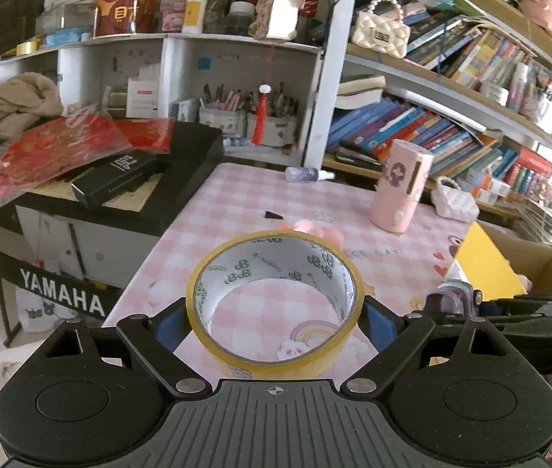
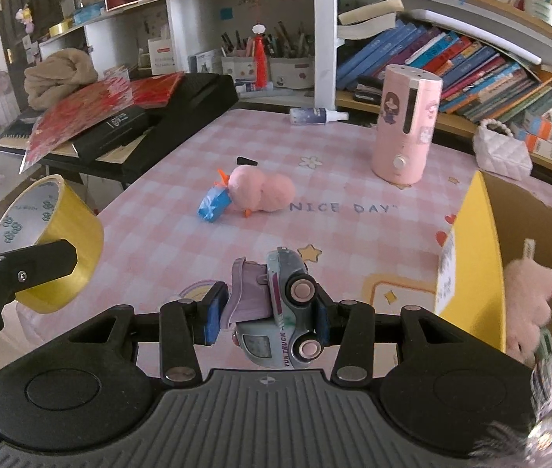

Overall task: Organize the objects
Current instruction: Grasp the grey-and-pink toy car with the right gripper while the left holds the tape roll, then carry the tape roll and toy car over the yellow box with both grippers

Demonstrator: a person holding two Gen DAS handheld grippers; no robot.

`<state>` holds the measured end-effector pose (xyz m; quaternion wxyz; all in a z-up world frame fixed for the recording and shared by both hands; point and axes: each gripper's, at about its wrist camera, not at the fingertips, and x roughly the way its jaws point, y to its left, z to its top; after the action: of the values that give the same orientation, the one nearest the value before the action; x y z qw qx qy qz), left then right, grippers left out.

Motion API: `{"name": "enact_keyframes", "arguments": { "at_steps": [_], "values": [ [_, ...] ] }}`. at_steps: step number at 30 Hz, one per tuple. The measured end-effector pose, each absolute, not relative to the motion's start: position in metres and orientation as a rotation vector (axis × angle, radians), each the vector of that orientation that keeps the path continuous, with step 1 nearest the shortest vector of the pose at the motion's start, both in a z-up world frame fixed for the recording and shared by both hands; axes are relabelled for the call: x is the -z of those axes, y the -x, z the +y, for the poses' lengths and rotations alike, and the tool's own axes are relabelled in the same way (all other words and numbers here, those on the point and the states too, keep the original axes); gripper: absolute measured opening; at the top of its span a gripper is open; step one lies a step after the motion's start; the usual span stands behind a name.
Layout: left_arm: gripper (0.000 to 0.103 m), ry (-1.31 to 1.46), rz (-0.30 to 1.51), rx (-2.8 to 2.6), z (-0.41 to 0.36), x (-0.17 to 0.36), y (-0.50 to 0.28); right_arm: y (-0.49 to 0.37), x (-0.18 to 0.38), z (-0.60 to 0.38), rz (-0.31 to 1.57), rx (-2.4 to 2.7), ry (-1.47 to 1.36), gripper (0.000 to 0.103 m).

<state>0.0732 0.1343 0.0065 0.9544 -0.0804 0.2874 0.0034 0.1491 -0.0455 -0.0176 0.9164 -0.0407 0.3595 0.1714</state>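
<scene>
While clamped: tape roll [image 1: 275,300] between pads [image 1: 170,325].

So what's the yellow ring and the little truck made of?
The tape roll looks like glossy, see-through yellowish plastic film wound on a printed, probably cardboard, core. The toy truck looks like painted metal or hard plastic, I can't tell which: its pale blue shell is shiny and its pink wheels look plastic.

The left gripper [image 1: 276,321] clamps a yellow tape roll [image 1: 275,300] above the pink checked table [image 1: 237,199].
</scene>
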Motion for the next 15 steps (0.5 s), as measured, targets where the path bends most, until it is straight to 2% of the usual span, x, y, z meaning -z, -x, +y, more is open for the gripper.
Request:
{"name": "enact_keyframes", "arguments": {
  "at_steps": [15],
  "values": [
    [0.091, 0.148, 0.598, 0.084, 0.133, -0.005, -0.012, -0.066, 0.018, -0.046, 0.752, -0.292, 0.06, 0.042]
  ]
}}
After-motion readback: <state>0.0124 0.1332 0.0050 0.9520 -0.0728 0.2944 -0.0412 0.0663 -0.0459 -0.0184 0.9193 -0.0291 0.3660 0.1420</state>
